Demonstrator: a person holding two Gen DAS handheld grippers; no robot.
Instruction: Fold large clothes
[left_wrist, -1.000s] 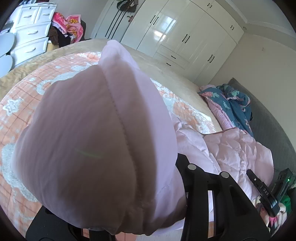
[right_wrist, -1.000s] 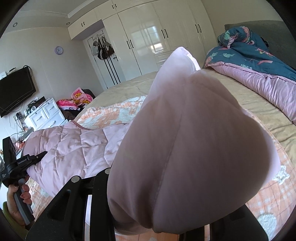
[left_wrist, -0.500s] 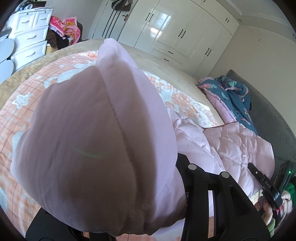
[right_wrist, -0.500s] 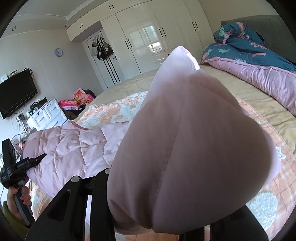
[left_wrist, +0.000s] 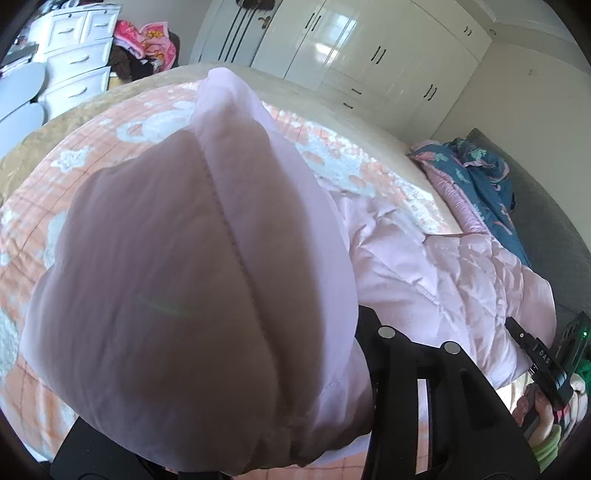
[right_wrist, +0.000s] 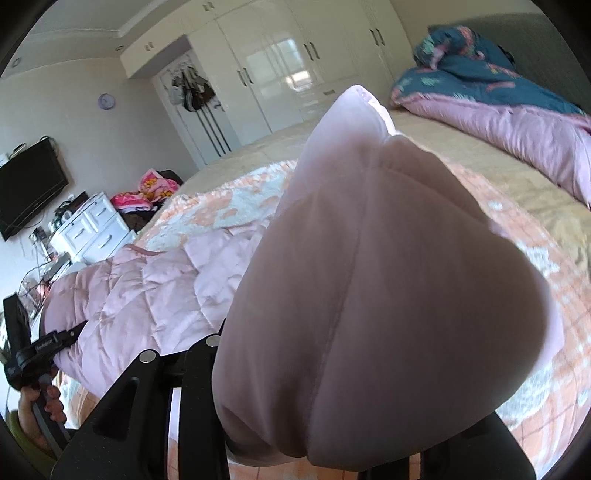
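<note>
A pale pink quilted jacket (left_wrist: 443, 280) lies across the bed's orange-and-white blanket (left_wrist: 110, 122). One edge of it bulges up between the jaws of my left gripper (left_wrist: 236, 406) and hides the fingertips. Those jaws are opening, with the fabric still bunched between them. In the right wrist view another puffed edge of the jacket (right_wrist: 369, 277) fills my right gripper (right_wrist: 325, 424). Its jaws are opening too, cloth still between them. Each view shows the other gripper at the jacket's far end: the right gripper (left_wrist: 546, 362) and the left gripper (right_wrist: 29, 350), each in a hand.
A blue floral duvet with pink lining (right_wrist: 498, 99) is heaped by the grey headboard (left_wrist: 546, 221). White wardrobes (left_wrist: 351, 48) line the far wall. White drawers (left_wrist: 74, 55), a pile of bright clothes (left_wrist: 147, 33) and a wall television (right_wrist: 29, 184) stand beyond the bed.
Both grippers have moved forward and down toward the bed with the jacket edges in them. The spread part of the jacket and the blanket now look closer.
</note>
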